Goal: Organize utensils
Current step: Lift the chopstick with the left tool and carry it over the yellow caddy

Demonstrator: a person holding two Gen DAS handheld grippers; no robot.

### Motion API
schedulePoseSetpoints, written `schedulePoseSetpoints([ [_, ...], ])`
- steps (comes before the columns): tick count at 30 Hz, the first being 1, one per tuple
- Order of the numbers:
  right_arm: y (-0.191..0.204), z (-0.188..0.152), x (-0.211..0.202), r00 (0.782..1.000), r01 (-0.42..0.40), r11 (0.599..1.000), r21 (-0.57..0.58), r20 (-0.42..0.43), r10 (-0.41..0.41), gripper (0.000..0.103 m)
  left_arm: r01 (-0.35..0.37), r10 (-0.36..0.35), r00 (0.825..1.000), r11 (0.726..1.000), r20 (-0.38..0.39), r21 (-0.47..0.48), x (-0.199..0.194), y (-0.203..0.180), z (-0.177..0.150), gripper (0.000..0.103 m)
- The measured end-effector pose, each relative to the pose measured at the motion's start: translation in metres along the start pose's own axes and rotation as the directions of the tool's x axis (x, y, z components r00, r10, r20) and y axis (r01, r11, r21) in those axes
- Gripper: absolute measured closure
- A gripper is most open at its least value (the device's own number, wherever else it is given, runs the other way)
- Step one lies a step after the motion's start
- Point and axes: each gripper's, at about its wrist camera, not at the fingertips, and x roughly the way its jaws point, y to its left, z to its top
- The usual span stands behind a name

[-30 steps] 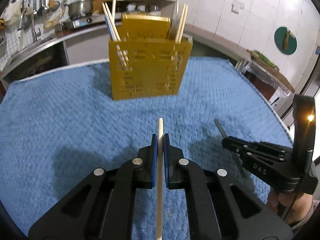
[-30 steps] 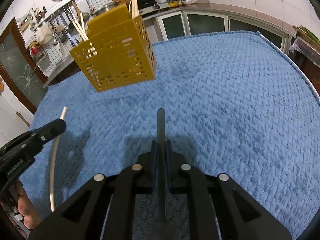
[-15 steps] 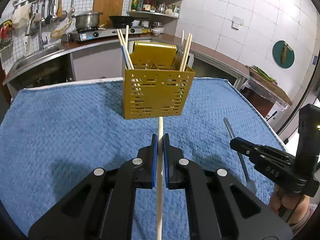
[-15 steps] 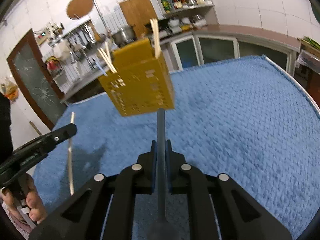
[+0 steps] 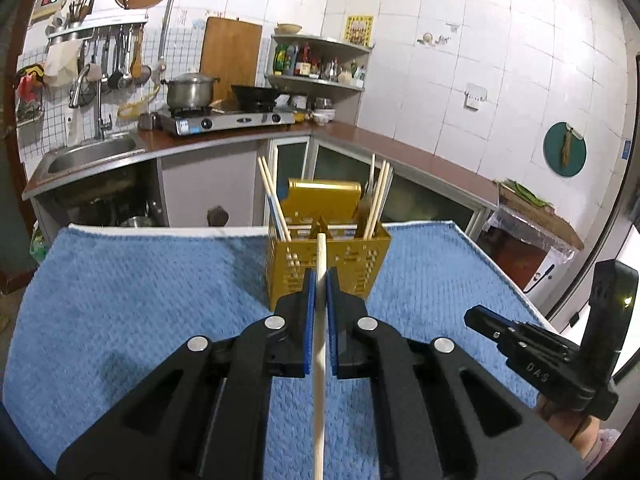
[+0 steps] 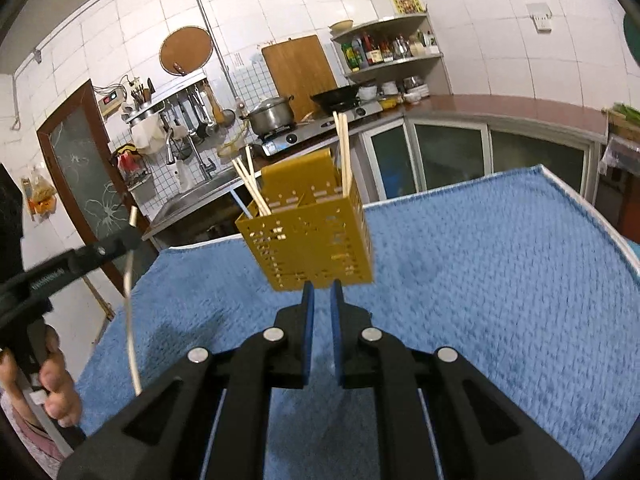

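Chopstick (image 5: 319,380) runs off the bottom edge — caddy (image 6: 308,240) motion-blurred.

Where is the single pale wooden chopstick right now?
The pale wooden chopstick is clamped in the left gripper, centre of the left wrist view, its tip pointing at the yellow perforated utensil caddy on the blue towel.

White lettering reading "DAS" is seen on the black arm of the right gripper (image 5: 476,318), at the right edge of the left wrist view. Small white lettering is also printed on the arm of the left gripper (image 6: 134,240), at the left of the right wrist view, but it is blurred and cannot be read. A yellow printed sheet (image 5: 359,30) is fixed to the far tiled wall; its characters are too small to be made out.
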Motion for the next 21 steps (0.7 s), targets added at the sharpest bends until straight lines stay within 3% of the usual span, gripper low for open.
schedulePoseSetpoints([
  [9, -0.021, -0.015, 0.052, 0.985, 0.069, 0.998, 0.009, -0.157, -0.067, 0.100, -0.012, 0.012, 0.998, 1.000, -0.056, -0.017, 0.024, 0.015, -0.014, 0.099],
  [17, -0.029, -0.038, 0.098, 0.941, 0.117, 0.993, -0.019, -0.319, -0.117, 0.097, -0.023, 0.019, 0.993, 0.999, -0.120, -0.033, 0.050, 0.027, -0.031, 0.099],
  [21, -0.024, -0.042, 0.120, 0.909, 0.172, 0.981, -0.093, -0.369, -0.194, 0.097, -0.040, 0.033, 0.987, 0.998, -0.160, -0.041, 0.066, 0.035, -0.041, 0.099],
])
